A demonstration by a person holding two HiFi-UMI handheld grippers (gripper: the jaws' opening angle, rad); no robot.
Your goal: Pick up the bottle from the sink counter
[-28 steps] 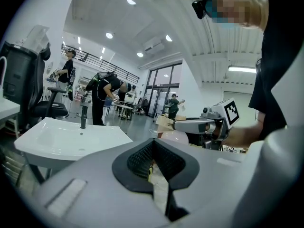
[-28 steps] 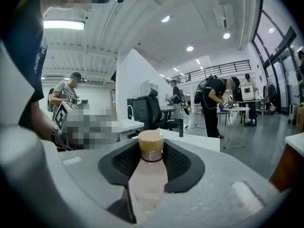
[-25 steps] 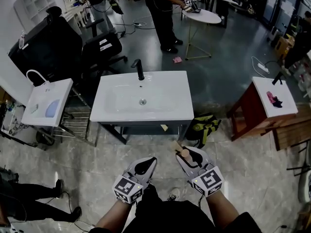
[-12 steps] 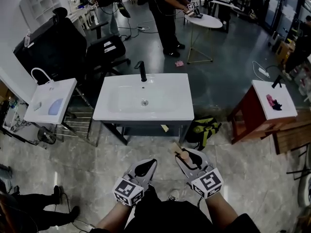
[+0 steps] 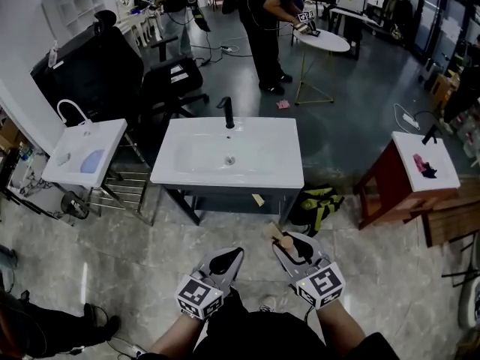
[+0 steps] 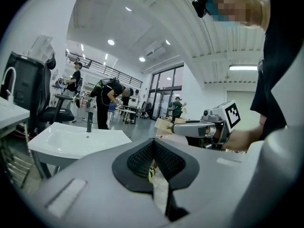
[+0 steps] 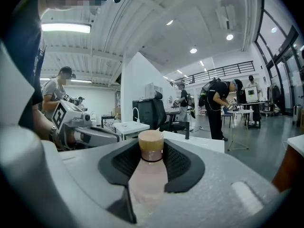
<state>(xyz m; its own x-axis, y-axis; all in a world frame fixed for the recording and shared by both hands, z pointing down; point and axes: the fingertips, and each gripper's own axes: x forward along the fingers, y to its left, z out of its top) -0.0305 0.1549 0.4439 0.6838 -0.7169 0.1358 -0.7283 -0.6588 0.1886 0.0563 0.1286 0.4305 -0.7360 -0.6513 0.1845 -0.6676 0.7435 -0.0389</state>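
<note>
The bottle [image 7: 151,175] is pale pink with a tan cap [image 7: 151,139]. The left gripper [image 5: 229,254] and right gripper [image 5: 288,240] are grey with black pads [image 7: 180,163] and black-and-white square markers [image 5: 324,281]. The sink [image 5: 187,172] is white with a black tap [image 5: 227,112]; right of the sink, the bag [image 5: 319,203] is yellow-green and black.

Glossy grey floor [image 5: 352,118], black office chair [image 5: 159,88], round white table [image 5: 321,40]

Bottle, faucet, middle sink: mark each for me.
bottle [image 7: 150,175], right gripper view, on its pale body below the cap.
faucet [image 5: 228,115], head view, on the black upright stem.
middle sink [image 5: 289,163], head view, on its flat right rim.
</note>
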